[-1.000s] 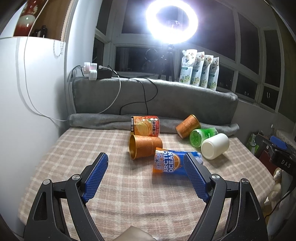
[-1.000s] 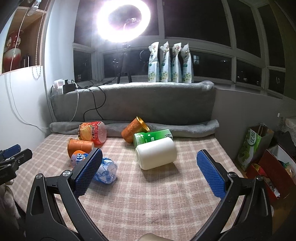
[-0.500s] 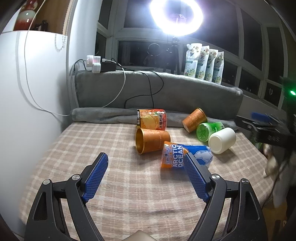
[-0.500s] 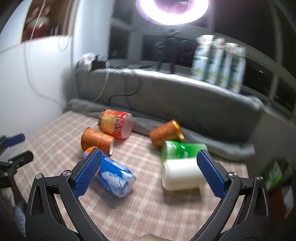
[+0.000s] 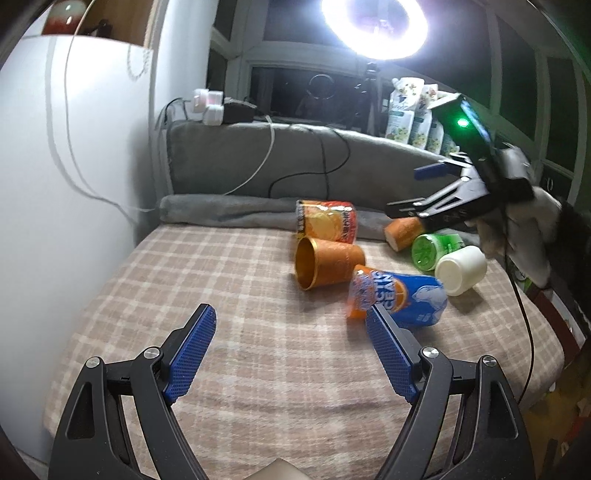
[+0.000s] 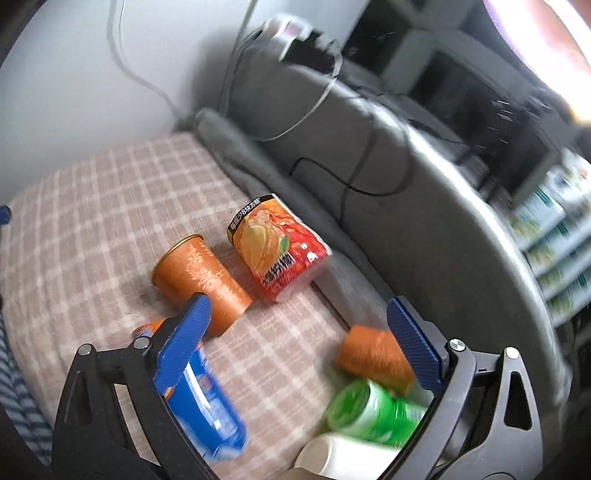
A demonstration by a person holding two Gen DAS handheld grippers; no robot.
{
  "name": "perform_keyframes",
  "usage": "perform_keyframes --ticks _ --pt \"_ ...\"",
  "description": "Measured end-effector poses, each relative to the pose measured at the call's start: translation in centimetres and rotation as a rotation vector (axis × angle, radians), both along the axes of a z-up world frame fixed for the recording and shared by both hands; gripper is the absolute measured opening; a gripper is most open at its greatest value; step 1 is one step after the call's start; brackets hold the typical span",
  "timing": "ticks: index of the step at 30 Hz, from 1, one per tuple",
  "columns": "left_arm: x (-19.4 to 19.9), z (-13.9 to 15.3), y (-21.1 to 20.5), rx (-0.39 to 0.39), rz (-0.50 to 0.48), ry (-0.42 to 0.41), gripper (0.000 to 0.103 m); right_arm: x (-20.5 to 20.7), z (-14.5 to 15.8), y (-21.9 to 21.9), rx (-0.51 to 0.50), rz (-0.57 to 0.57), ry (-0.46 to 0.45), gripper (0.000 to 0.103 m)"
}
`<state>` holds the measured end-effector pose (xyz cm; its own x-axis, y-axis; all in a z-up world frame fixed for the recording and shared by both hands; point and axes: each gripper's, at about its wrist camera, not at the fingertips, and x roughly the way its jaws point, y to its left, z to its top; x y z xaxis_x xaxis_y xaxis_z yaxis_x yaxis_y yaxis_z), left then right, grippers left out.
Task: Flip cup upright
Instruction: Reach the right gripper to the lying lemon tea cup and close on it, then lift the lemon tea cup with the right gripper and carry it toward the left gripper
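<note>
Several cups lie on their sides on the plaid blanket (image 5: pixel 236 332). An orange cup with a gold inside (image 5: pixel 327 263) (image 6: pixel 201 278) faces left. Behind it lies a red-orange printed cup (image 5: pixel 327 220) (image 6: pixel 279 247). A blue "Arctic Ocean" cup (image 5: pixel 397 295) (image 6: pixel 203 410), a second orange cup (image 5: pixel 402 232) (image 6: pixel 373 354), a green cup (image 5: pixel 432 249) (image 6: pixel 369 410) and a white cup (image 5: pixel 460 269) (image 6: pixel 343 458) lie to the right. My left gripper (image 5: pixel 291 352) is open and empty, low over the near blanket. My right gripper (image 6: pixel 299 332) (image 5: pixel 417 192) is open and empty, hovering above the second orange cup.
A grey cushion (image 5: pixel 295 162) and rolled grey blanket (image 5: pixel 221 210) line the back, with cables and a power strip (image 5: pixel 218 107) on top. A white wall (image 5: pixel 66 184) stands at the left. A bright ring light (image 5: pixel 373 26) and pouches (image 5: pixel 402 110) are behind.
My right gripper has swung forward and left over the cups, tilting down, and now appears in the left wrist view. My left gripper has shifted slightly; the cups have not moved.
</note>
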<state>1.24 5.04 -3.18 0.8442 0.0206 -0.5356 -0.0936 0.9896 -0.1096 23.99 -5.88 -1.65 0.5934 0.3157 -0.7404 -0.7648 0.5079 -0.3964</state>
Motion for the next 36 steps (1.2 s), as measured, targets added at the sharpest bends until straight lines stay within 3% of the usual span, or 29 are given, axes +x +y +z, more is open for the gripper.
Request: perform_keyframes --ticks 13,22,23,24,32,36 --pt "0.7 -1.9 4.0 -0.029 0.101 0.066 0.083 7.3 -4.3 7.5 -0.257 0.177 0.162 0.098" --pt "1.1 -2.5 5.7 -0.039 0.136 0.085 0.083 9.2 -8.9 11.0 -0.447 0.243 0.164 0.098" --pt "1.1 -2.6 5.8 -0.04 0.138 0.085 0.083 9.5 -9.3 11.1 -0.451 0.244 0.174 0.097" --pt "1.1 -2.6 5.9 -0.041 0.141 0.087 0.083 9.8 -9.3 11.3 -0.438 0.245 0.191 0.09" --pt "1.4 -3.0 6.4 -0.051 0.153 0.096 0.083 11.2 -8.0 11.0 -0.379 0.231 0.169 0.088" --pt "1.4 -2.8 5.8 -0.042 0.137 0.089 0.083 9.9 -5.1 10.8 -0.3 0.209 0.138 0.088"
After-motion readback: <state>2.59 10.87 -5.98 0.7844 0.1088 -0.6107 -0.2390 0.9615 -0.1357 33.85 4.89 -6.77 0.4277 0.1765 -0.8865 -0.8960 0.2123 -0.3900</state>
